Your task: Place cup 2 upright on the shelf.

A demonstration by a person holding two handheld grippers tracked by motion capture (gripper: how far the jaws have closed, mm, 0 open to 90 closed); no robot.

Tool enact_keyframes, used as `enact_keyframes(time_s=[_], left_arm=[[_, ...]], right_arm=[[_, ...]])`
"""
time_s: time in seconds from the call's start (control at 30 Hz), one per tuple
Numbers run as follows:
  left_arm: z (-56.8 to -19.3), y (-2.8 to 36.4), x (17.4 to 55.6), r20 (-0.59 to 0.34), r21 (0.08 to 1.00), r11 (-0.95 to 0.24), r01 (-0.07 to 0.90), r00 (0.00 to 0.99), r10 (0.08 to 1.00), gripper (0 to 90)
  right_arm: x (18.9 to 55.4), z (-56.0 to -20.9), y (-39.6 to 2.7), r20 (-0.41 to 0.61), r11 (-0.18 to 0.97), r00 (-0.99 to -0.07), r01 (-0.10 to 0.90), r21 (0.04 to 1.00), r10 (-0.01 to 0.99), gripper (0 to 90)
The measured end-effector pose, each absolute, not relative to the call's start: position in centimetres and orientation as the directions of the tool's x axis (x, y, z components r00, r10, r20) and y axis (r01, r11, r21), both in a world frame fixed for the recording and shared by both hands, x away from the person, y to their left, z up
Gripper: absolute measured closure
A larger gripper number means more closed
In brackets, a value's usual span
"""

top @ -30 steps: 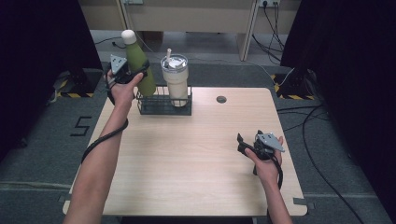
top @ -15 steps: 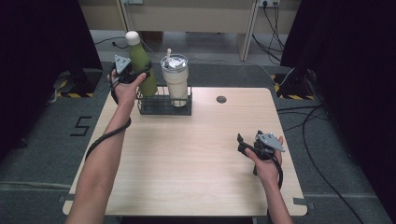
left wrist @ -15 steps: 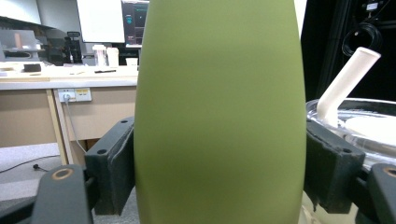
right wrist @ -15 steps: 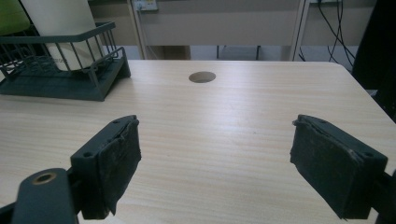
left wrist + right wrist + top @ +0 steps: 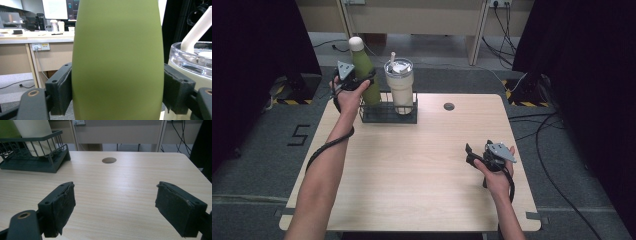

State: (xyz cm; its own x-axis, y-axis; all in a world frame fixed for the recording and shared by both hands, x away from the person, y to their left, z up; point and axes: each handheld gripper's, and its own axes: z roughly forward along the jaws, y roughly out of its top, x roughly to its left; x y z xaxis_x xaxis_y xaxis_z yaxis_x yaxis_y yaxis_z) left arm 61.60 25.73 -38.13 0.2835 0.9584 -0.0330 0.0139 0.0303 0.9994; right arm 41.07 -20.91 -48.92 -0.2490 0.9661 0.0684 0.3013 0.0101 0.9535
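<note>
Green and upright, cap skyward, the bottle (image 5: 363,72) stands at the wire rack's (image 5: 388,113) left end on the bench (image 5: 422,165), left tongs (image 5: 358,81) clamped on it, right tongs (image 5: 473,155) apart.

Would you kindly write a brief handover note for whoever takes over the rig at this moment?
Left gripper: shut on the green bottle, jaws pressed against both its sides, at the left end of the wire rack.
Right gripper: open, holds nothing, above the bare table.
The tumbler with straw stands in the rack beside the bottle.
Done: bottle gripped.
Left: whether its base sits in the rack is unclear; finish the bottle's move.
</note>
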Motion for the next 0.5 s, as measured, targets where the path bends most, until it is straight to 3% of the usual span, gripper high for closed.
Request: enact_keyframes(time_s=[0.5], left_arm=[[-40.2, 25.3, 62.0, -0.026, 0.998, 0.009, 0.060, 0.286, 0.958, 21.7]], right_arm=[[41.2, -49.2, -20.7, 0.062, 0.021, -0.260, 0.306, 0.952, 0.964, 16.0]])
